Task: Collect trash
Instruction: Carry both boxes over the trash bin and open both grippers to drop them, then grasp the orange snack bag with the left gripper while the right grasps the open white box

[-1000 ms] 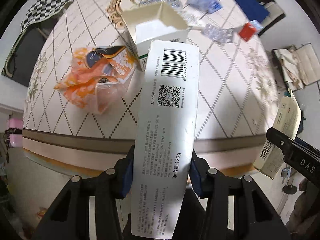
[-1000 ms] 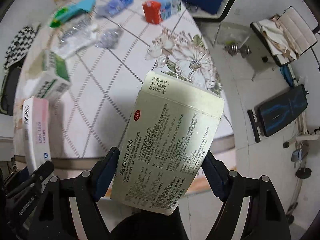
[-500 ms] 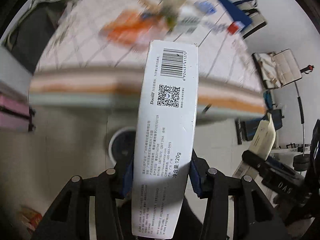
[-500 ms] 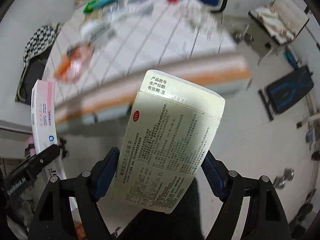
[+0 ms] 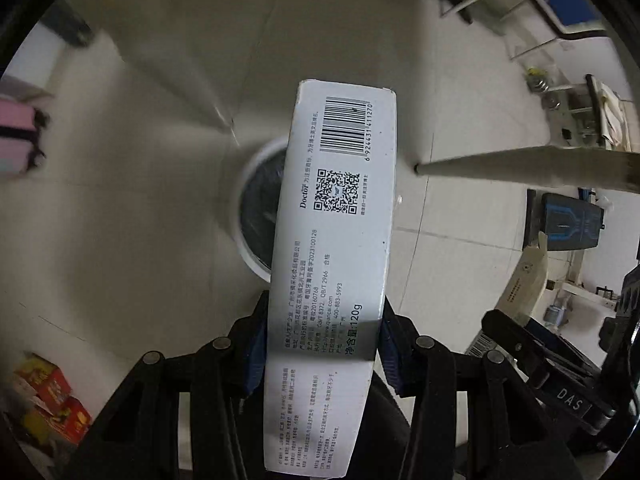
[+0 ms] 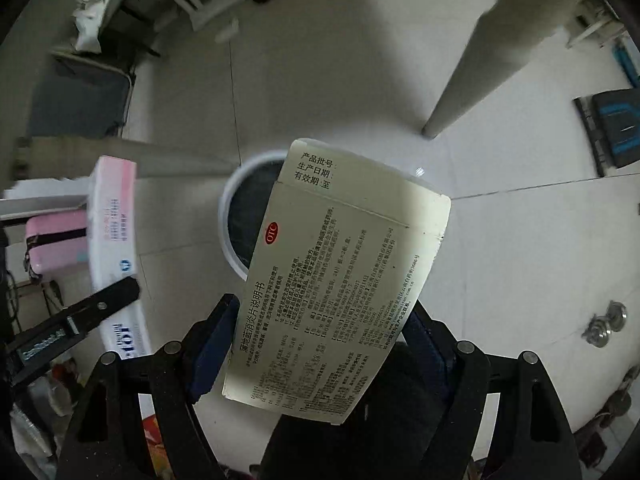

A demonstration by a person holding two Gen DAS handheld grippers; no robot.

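My left gripper point(image 5: 322, 344) is shut on a long white toothpaste box point(image 5: 336, 240) with a barcode and QR code. It hangs above a round white-rimmed trash bin point(image 5: 256, 216) on the floor. My right gripper point(image 6: 320, 340) is shut on a cream medicine box point(image 6: 340, 272) with an OTC mark, held over the same bin point(image 6: 244, 200). The toothpaste box and left gripper also show at the left of the right wrist view point(image 6: 116, 248). The medicine box shows at the right of the left wrist view point(image 5: 520, 288).
Both views look down at a pale tiled floor. Table legs point(image 5: 520, 168) point(image 6: 476, 60) stand near the bin. A pink case point(image 6: 56, 240) sits left, red boxes point(image 5: 48, 404) lower left, and a dark blue mat point(image 5: 568, 220) to the right.
Both grippers have swung down and away from the table top to point at the floor, over the trash bin. Each still holds its box.
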